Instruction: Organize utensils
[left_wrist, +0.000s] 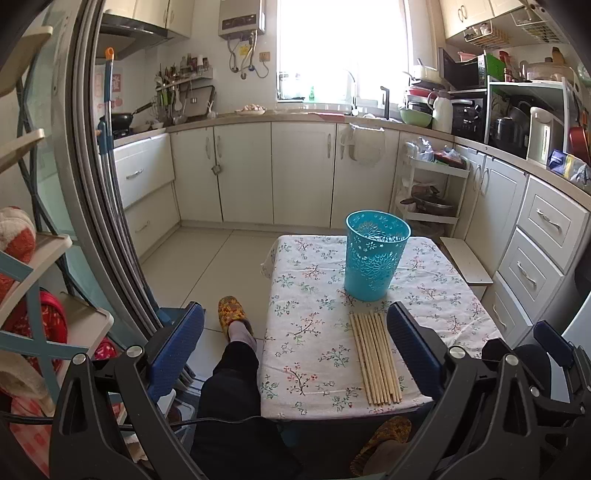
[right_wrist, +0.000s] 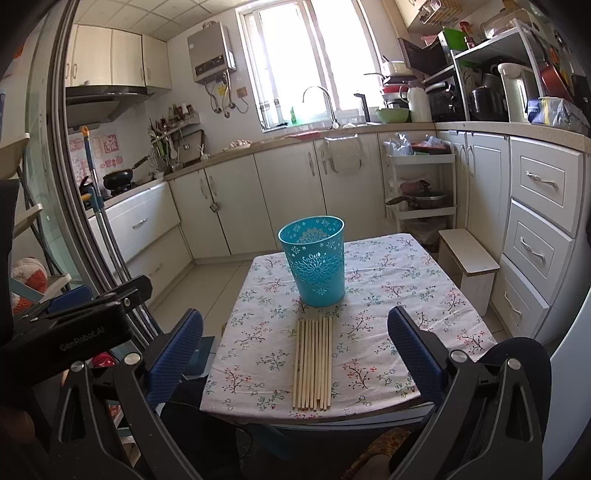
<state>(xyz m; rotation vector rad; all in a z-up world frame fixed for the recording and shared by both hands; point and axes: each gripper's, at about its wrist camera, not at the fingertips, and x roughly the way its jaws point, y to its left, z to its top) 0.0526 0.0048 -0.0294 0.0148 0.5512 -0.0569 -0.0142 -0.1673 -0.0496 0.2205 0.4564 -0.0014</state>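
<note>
Several wooden chopsticks (left_wrist: 375, 356) lie side by side in a neat row near the front edge of a small table with a floral cloth (left_wrist: 306, 295). They also show in the right wrist view (right_wrist: 313, 362). A blue perforated plastic cup (left_wrist: 375, 254) stands upright just behind them, also in the right wrist view (right_wrist: 314, 260). My left gripper (left_wrist: 295, 354) is open and empty, held above the table's front left edge. My right gripper (right_wrist: 295, 358) is open and empty, held above the front edge with the chopsticks between its fingers in view.
The person's leg and a yellow slipper (left_wrist: 231, 314) are left of the table. A low white stool (right_wrist: 469, 262) stands right of it. White kitchen cabinets (right_wrist: 539, 229) run along the right and back. A shelf rack (left_wrist: 37, 280) and mop handles (left_wrist: 110, 155) stand at the left.
</note>
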